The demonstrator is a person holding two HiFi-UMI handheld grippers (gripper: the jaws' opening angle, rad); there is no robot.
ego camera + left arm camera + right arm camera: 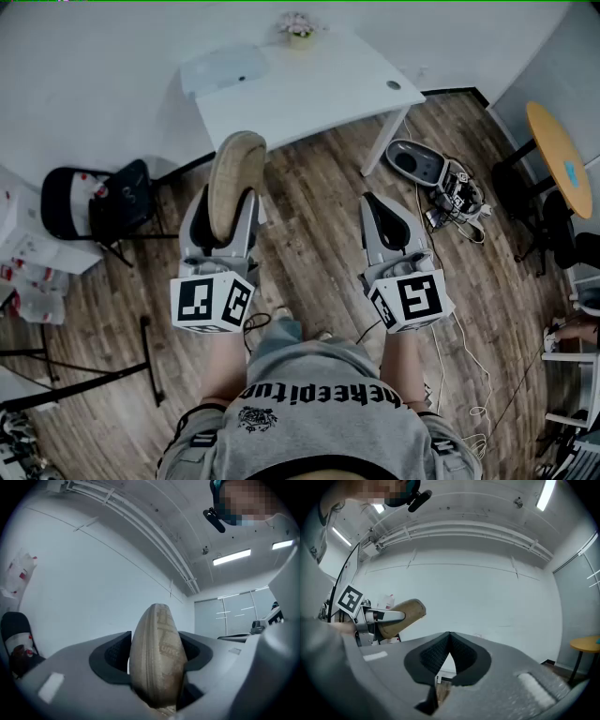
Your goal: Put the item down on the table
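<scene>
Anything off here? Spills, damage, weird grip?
Nothing spilled or broken. The left gripper is clamped on the tan pouch, which stands on edge and sticks past the jaws, not yet over the white table. Right gripper shut, empty. Only mess: a tangle of cables on the floor right of the table.

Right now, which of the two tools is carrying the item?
The left tool: its jaws are clamped on the tan oval item, which sticks out beyond them. The right tool has its jaws together with nothing between them.
</scene>
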